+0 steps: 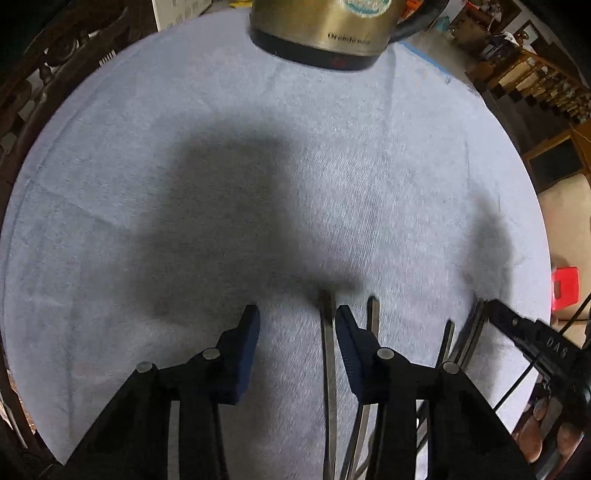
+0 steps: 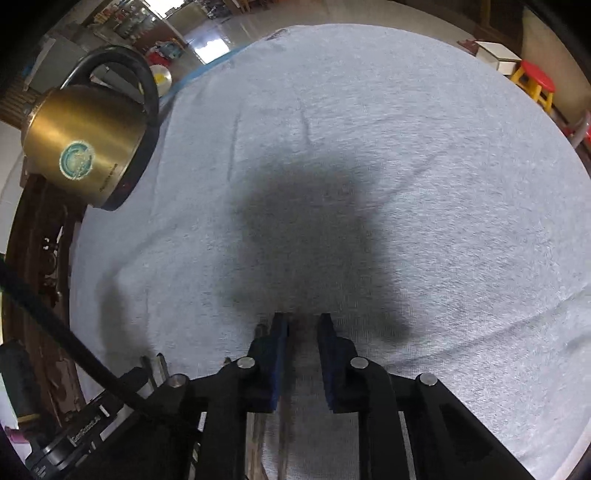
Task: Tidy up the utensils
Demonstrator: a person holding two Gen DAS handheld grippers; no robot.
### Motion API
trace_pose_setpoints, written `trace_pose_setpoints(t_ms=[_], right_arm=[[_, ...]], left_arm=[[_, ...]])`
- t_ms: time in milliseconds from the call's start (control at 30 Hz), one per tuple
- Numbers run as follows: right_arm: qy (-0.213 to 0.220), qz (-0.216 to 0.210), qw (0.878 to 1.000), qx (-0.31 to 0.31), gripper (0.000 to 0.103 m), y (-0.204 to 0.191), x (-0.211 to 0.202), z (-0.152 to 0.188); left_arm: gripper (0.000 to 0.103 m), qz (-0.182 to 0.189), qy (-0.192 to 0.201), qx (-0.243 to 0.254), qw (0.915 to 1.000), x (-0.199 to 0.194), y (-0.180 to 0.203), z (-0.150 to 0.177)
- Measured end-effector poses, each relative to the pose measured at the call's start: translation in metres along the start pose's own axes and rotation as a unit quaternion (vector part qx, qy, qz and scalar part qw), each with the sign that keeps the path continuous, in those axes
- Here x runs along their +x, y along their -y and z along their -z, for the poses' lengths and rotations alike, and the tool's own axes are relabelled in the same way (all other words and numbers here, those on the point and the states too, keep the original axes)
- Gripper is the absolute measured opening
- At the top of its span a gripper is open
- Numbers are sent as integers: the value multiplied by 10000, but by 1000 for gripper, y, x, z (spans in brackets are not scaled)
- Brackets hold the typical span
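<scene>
Barely begun, by the look of it: utensils (image 1: 330,369) loose on the towelled worktop (image 1: 110,221) (kettle (image 1: 325,29) behind), left tongs (image 1: 297,314) released, right tongs (image 2: 303,321) parted, nothing clearly gripped.

- Wide bare towel (image 1: 258,155) is lying open ahead of both grippers, giving free passage.
- A brass kettle (image 1: 325,33) is standing at the far edge, blocking that side.
- Metal utensil handles (image 1: 328,369) are crowding the near edge, just beside the left gripper (image 1: 297,315).
</scene>
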State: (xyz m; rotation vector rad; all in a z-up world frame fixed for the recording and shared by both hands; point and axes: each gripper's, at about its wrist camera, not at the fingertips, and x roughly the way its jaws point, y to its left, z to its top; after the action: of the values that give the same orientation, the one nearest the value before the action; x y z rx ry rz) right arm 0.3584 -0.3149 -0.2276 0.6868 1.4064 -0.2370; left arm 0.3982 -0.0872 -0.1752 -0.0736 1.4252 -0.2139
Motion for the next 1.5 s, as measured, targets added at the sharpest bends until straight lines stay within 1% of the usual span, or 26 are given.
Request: trace_pose_setpoints(t_ms=[67, 167, 267, 300, 333, 400, 533, 600, 633, 700, 733, 767, 833, 867, 933, 1000, 1033, 1067, 1133, 1200, 1233, 1267, 1333, 1400, 1500], right_arm=[[19, 182, 9998, -110, 17, -7, 2, 0], [-9, 453, 9984, -353, 17, -22, 5, 0], [55, 773, 9949, -650, 9, -38, 10, 3], [97, 830, 9939, -719, 8, -42, 10, 5], [136, 853, 9934, -751, 7, -43, 10, 5], [327, 895, 9917, -866, 7, -46, 9, 7], [661, 739, 9904, -968, 7, -43, -6, 18], [883, 446, 9895, -1058, 7, -41, -23, 24], [991, 398, 9885, -1070, 7, -38, -34, 28], [1159, 123, 9871, -1097, 7, -34, -49, 34], [1273, -57, 9857, -1107, 7, -31, -62, 40], [1336, -102, 9848, -1105, 7, -22, -76, 47], [1568, -376, 9803, -1141, 7, -16, -103, 61], [1651, -432, 9785, -1158, 7, -12, -112, 65], [1915, -649, 9718, -1216, 7, -7, -141, 82], [2127, -788, 9656, -1270, 7, -5, -162, 96], [2306, -834, 9605, -1319, 7, -4, -177, 110], [2393, -887, 9575, -1344, 7, -2, -188, 117], [2666, -987, 9484, -1407, 6, 0, -210, 138], [2911, -1040, 9392, -1493, 6, 1, -227, 158], [2996, -1037, 9359, -1533, 6, 0, -234, 166], [3117, -1023, 9311, -1595, 6, 0, -244, 175], [3334, -1051, 9219, -1669, 6, -2, -261, 193], [3446, -1076, 9165, -1727, 6, -4, -277, 204], [3608, -1137, 9075, -1824, 6, -8, -301, 219]], left_arm=[[44, -27, -40, 9, 10000, 2, 2, -3], [44, -170, -62, 44, 9998, 2, 7, -4], [43, -328, 5, 117, 9994, 4, 14, -4], [37, -387, 40, 158, 9991, 9, 21, -4], [23, -465, 92, 204, 9987, 9, 23, -3], [7, -395, 96, 256, 9988, 9, 25, -3], [6, -173, 194, 359, 9990, 7, 25, 1], [5, -17, 302, 333, 9990, -5, 19, 11], [5, 20, 374, 359, 9987, -12, 17, 17], [5, 78, 565, 417, 9975, -28, 16, 22], [5, 148, 744, 465, 9960, -43, 15, 28], [5, 190, 882, 501, 9947, -56, 14, 34], [5, 300, 1274, 587, 9897, -90, 15, 49], [5, 356, 1434, 617, 9871, -104, 14, 55], [5, 459, 1833, 714, 9794, -142, 14, 74], [5, 519, 2155, 810, 9718, -168, 13, 93], [5, 563, 2328, 846, 9672, -182, 14, 105], [5, 607, 2460, 869, 9634, -187, 13, 110], [5, 690, 2738, 922, 9549, -207, 11, 138], [5, 715, 2929, 952, 9487, -218, 14, 156], [5, 705, 3069, 980, 9441, -227, 13, 167], [5, 694, 3152, 993, 9413, -230, 10, 168], [5, 686, 3352, 1020, 9341, -248, 9, 185], [5, 700, 3468, 1063, 9293, -257, 10, 193], [5, 717, 3704, 1129, 9192, -282, 11, 207]])
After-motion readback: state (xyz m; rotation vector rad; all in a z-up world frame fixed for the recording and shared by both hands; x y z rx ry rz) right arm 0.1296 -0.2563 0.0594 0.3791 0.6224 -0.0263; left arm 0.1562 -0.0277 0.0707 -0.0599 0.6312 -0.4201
